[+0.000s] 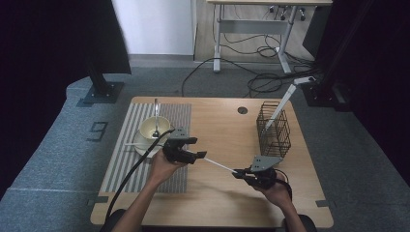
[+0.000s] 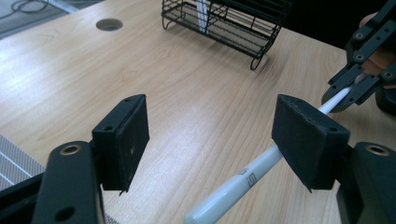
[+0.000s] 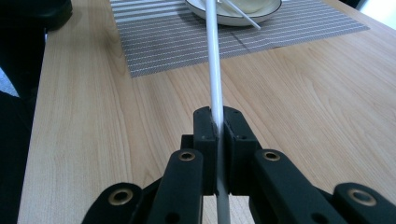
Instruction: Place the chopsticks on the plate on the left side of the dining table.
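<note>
The right hand-held gripper (image 3: 217, 135) is clamped on the white chopstick (image 3: 214, 60) above the tabletop (image 1: 217, 125); the left hand-held gripper (image 2: 210, 140) stands apart around it. Best pull the left clear without nudging the stick.

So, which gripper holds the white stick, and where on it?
The right gripper pinches the white stick near one end; the left gripper is open around it.
</note>
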Tool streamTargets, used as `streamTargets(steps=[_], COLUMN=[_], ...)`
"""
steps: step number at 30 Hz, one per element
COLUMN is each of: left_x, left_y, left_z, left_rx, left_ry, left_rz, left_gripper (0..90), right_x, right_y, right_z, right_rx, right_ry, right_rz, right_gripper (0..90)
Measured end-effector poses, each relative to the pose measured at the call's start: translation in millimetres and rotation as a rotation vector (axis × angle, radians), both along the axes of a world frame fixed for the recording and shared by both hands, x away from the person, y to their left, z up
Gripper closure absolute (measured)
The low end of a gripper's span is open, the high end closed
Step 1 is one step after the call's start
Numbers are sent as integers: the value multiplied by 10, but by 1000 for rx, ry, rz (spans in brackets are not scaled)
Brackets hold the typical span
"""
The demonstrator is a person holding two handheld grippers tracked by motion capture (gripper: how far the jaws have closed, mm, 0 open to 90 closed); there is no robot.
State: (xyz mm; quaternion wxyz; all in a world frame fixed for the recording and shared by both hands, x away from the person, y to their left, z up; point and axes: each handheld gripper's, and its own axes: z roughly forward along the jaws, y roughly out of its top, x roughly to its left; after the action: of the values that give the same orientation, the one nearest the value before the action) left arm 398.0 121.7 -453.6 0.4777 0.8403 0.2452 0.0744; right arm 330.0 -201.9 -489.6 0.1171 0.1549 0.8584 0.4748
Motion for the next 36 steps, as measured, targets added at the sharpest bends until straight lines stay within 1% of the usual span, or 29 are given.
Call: streamTargets(steps=[3,6,7,9,10,13,16,18,21,22,24,28,31,36], left_x=[-5,-22,-33,-56,-71,-135,-204,-238,-270,-280,-294,-317,-326,-335], left_y=[15,17,7,-9,-20,-69,-118,-138,-145,-145,-143,-146,-150,-160], left_z=[-5,-1,-5,-25,-36,-71,-96,-104,-101,-100,-98,-110,-126,-147], left_rx=[0,9,19,36,49,96,139,157,172,172,185,219,230,241], left_ry=[4,12,18,21,18,-11,-46,-65,-85,-87,-96,-103,-94,-83], left_rz=[-7,-18,-19,-51,-61,-97,-132,-155,-178,-188,-213,-251,-289,-337], left_gripper=[265,243,217,183,168,182,251,288,378,402,439,513,590,659], right_x=[10,37,49,74,86,118,142,155,175,180,191,222,244,265], right_y=[7,-7,-12,-27,-33,-46,-60,-67,-75,-76,-78,-79,-72,-50], right_z=[-11,-9,-8,-3,1,16,41,64,103,116,142,177,196,224], right_rx=[-3,-14,-17,-26,-33,-61,-77,-87,-102,-107,-123,-155,-181,-204], right_ry=[10,30,36,49,54,64,68,68,66,66,69,81,93,100], right_rz=[7,17,22,30,32,45,66,81,107,115,133,172,200,234], right_gripper=[851,851,851,851,851,851,851,851,851,851,851,851,851,851])
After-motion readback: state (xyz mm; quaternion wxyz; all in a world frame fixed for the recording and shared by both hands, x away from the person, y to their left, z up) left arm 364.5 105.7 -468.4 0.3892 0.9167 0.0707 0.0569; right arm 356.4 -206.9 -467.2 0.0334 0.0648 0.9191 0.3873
